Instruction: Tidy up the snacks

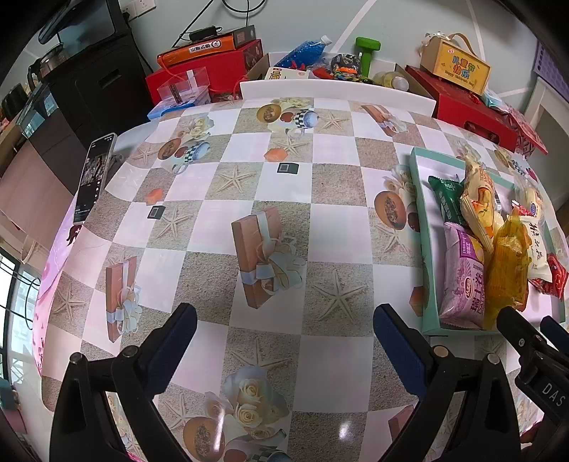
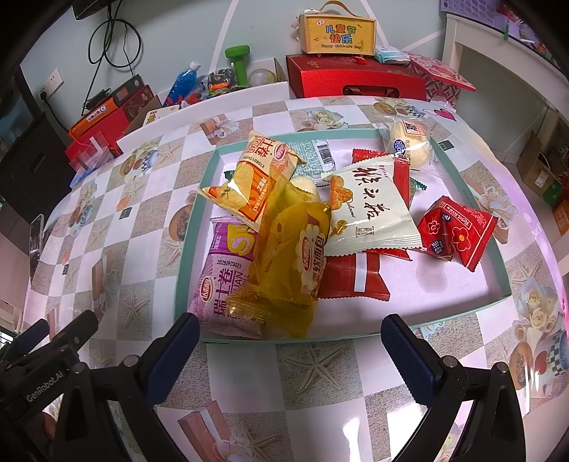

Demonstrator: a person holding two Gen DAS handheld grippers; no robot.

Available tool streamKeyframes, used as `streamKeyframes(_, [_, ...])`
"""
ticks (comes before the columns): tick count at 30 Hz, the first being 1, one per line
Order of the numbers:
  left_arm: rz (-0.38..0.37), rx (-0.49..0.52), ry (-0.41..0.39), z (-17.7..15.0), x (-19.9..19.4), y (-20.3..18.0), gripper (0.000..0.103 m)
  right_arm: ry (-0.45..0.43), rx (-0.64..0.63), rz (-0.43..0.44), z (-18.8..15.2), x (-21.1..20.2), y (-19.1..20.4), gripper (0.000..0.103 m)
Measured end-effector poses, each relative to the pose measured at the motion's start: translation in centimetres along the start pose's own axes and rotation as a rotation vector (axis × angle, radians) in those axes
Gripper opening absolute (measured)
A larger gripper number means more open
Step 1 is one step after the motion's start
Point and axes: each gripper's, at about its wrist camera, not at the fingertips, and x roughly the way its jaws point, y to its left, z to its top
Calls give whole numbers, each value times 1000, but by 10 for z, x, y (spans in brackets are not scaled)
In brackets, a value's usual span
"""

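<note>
A shallow teal tray [image 2: 473, 199] lies on the checkered table and holds several snack packets. Among them are a purple packet [image 2: 222, 280], a clear yellow packet [image 2: 288, 256], an orange-and-yellow packet [image 2: 256, 181], a white packet with black writing [image 2: 370, 213] and a small red packet [image 2: 457, 232]. My right gripper [image 2: 288, 337] is open just short of the tray's near rim, nothing between its fingers. My left gripper [image 1: 284, 320] is open over bare tablecloth, left of the tray [image 1: 416, 199]. The same purple packet [image 1: 462, 280] and yellow packet [image 1: 506, 270] show at that view's right edge.
A phone [image 1: 93, 177] lies near the table's left edge. Red gift boxes [image 2: 355, 80], a yellow box [image 2: 338, 33], a green dumbbell [image 2: 238, 60], a blue bottle [image 2: 183, 83] and other clutter line the table's far side. A white strip [image 1: 334, 90] edges it.
</note>
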Motion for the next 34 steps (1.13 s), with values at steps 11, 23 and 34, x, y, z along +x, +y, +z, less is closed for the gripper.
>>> streamKeyframes(11, [0,0,1,0,0,0,99,1,0,-1,0,1,1,103])
streamKeyframes(23, [3,-1,1,0,0,0,99,1,-1,-1,0,1,1,103])
streamKeyframes(34, [16,19,-34,0,-4,0,99,2,0,-1,0,2,1,103])
